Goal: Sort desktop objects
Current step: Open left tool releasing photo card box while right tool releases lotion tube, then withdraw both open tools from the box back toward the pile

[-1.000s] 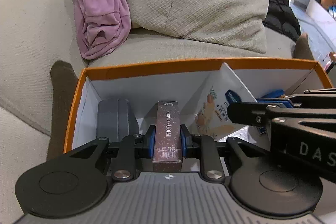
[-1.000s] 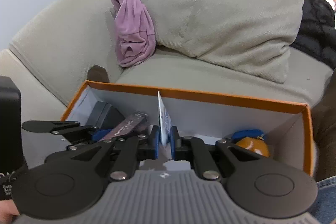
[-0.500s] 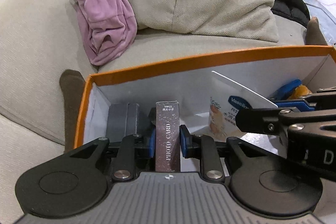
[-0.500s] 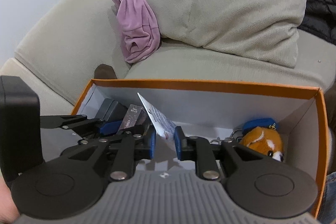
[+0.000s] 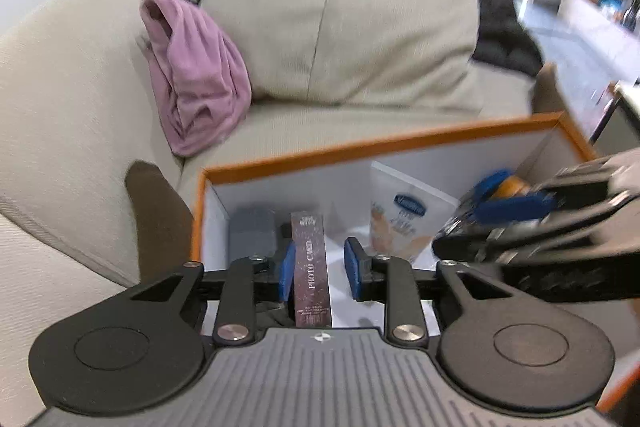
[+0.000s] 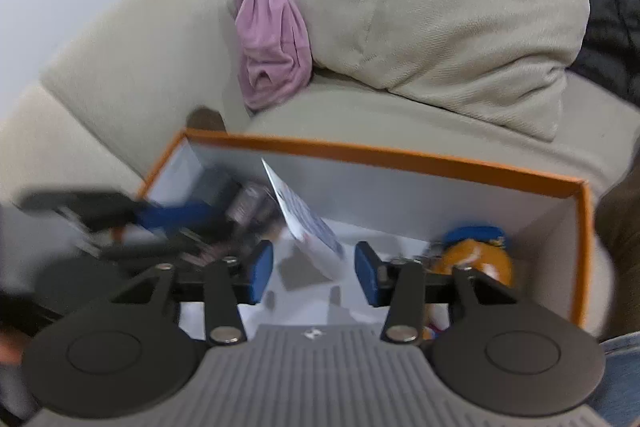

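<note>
Standing on end in the left part of the orange-rimmed box point(image 5: 360, 147), the photo card box point(image 5: 311, 267) sits between the left gripper point(image 5: 318, 269), whose jaws have just been opening, right pad clear. The right gripper point(image 6: 314, 277), just opened wide, has freed the leaning sachet point(image 6: 308, 227). The card box looks light, stiff and smooth: grip its long flat sides.

Orange-rimmed box point(image 5: 360, 147) with white inside sits on the sofa. Inside: dark maroon "PHOTO CARD" box point(image 5: 310, 267) standing upright; grey case point(image 5: 252, 233) at the left wall; white sachet point(image 5: 404, 219) with blue logo leaning tilted mid-box; orange plush keychain point(image 6: 476, 259) with blue cap in the right corner.
</note>
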A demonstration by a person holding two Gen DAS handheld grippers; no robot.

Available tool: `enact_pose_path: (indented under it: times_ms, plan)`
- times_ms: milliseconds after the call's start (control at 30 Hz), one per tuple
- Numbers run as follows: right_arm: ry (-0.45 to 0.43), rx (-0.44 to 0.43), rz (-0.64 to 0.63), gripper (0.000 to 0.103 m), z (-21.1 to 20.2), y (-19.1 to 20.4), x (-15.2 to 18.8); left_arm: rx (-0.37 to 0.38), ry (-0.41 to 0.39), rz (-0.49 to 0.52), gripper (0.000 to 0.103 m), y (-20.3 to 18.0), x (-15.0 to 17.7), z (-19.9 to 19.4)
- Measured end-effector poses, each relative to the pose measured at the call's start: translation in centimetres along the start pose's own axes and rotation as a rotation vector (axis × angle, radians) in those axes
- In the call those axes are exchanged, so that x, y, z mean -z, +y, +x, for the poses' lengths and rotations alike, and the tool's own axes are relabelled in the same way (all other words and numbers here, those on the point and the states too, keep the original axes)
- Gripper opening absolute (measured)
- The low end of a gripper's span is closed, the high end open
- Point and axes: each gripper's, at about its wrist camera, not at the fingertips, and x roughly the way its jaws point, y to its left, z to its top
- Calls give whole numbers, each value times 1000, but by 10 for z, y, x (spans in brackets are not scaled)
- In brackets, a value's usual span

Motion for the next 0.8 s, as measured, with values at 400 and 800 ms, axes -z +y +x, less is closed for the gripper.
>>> enact_pose_path:
  times_ms: [400,800]
  plan:
    - [148,107,-249,25,53,28,-4,54,9,-172,53,64,21,-25]
    - [182,75,-187,4,83,63,-11,178,0,-331,44,102,46,-19]
